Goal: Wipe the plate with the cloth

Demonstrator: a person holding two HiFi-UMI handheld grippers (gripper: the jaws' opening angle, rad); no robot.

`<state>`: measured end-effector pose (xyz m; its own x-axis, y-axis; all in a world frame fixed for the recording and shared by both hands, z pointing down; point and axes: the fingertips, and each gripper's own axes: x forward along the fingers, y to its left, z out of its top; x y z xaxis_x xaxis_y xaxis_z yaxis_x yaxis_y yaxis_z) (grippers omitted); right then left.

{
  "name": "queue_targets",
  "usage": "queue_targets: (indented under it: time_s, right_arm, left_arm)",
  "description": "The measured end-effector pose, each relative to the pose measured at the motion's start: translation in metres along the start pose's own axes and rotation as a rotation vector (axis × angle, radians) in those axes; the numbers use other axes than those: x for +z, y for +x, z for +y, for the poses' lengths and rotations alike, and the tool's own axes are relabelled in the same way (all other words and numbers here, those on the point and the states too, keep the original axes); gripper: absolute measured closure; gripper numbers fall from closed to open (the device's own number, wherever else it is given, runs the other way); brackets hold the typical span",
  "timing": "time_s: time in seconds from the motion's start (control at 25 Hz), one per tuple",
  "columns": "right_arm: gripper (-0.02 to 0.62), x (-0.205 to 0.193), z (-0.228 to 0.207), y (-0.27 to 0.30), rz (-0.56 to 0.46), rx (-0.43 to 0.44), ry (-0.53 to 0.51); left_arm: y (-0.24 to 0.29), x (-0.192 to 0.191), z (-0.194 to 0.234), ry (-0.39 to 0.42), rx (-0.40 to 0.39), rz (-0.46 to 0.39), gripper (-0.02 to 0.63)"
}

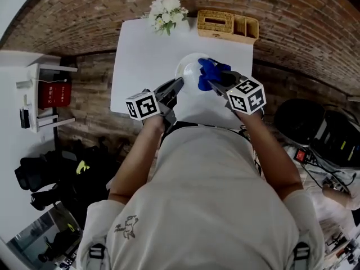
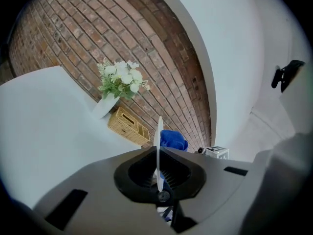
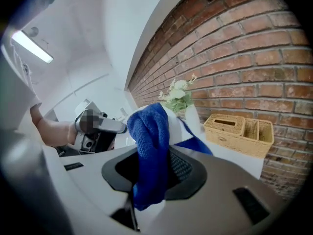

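**Plate (image 1: 188,67) and cloth (image 3: 151,146): wiping step**

Plate is held on edge above counter (image 1: 140,44), clenched in left gripper (image 2: 158,173). Cloth is grasped by right gripper (image 1: 218,82), close against plate. Next, judged: cloth to be rubbed across plate's face.

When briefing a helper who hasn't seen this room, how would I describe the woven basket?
Find the white table against the brick wall. On its far edge, right of the white flowers in the head view, sits the woven basket. It is the only tan wicker item there: a slotted lid on one part, open compartments beside it.
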<state>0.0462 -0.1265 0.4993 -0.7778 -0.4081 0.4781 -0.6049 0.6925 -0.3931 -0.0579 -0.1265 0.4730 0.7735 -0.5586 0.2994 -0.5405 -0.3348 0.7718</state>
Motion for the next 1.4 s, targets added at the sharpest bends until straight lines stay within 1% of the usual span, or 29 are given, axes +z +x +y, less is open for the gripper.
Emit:
queue_targets:
  time_s: [0.2, 0.36, 0.52, 0.64, 0.72, 0.8, 0.92, 1.04, 1.16, 1.28, 1.4]
  right_arm:
    - [0.484, 0.028, -0.023, -0.024, -0.032, -0.037, -0.035]
    - [0.485, 0.058, -0.024, -0.029, -0.058, -0.042, -0.093]
    - [0.485, 0.087, -0.002, -0.023, -0.093, -0.006, -0.147]
    - [0.485, 0.098, 0.024, -0.017, -0.111, 0.056, -0.174]
    - [0.485, 0.094, 0.038, -0.015, -0.108, 0.113, -0.169]
    - [0.485, 0.075, 0.044, -0.015, -0.081, 0.155, -0.153]
    - [0.485, 0.046, 0.04, -0.015, -0.027, 0.17, -0.125]
    - [0.485, 0.022, 0.022, -0.022, 0.034, 0.133, -0.112]
    - [0.484, 0.013, -0.002, -0.029, 0.046, 0.069, -0.07]
    - [0.485, 0.023, -0.022, -0.034, 0.023, 0.011, -0.055]
    - [0.484, 0.044, -0.028, -0.038, -0.017, -0.015, -0.066]
  left_arm:
    - [0.001, -0.001, -0.023, 0.066, -0.022, 0.02, 0.588]
    - [0.009, -0.005, -0.042, 0.133, -0.035, 0.062, 0.586]
    - [0.019, -0.007, -0.055, 0.158, -0.055, 0.081, 0.584]
    - [0.024, 0.001, -0.061, 0.149, -0.074, 0.064, 0.583]
    - [0.029, 0.011, -0.064, 0.16, -0.076, 0.044, 0.586]
    - [0.032, 0.016, -0.067, 0.183, -0.06, 0.021, 0.588]
    - [0.03, 0.028, -0.062, 0.168, -0.05, -0.014, 0.588]
    - [0.026, 0.03, -0.054, 0.151, -0.057, -0.013, 0.588]
    - [0.019, 0.022, -0.047, 0.148, -0.059, 0.008, 0.586]
    - [0.017, 0.012, -0.044, 0.158, -0.068, 0.036, 0.584]
    - [0.02, -0.002, -0.049, 0.158, -0.085, 0.064, 0.584]
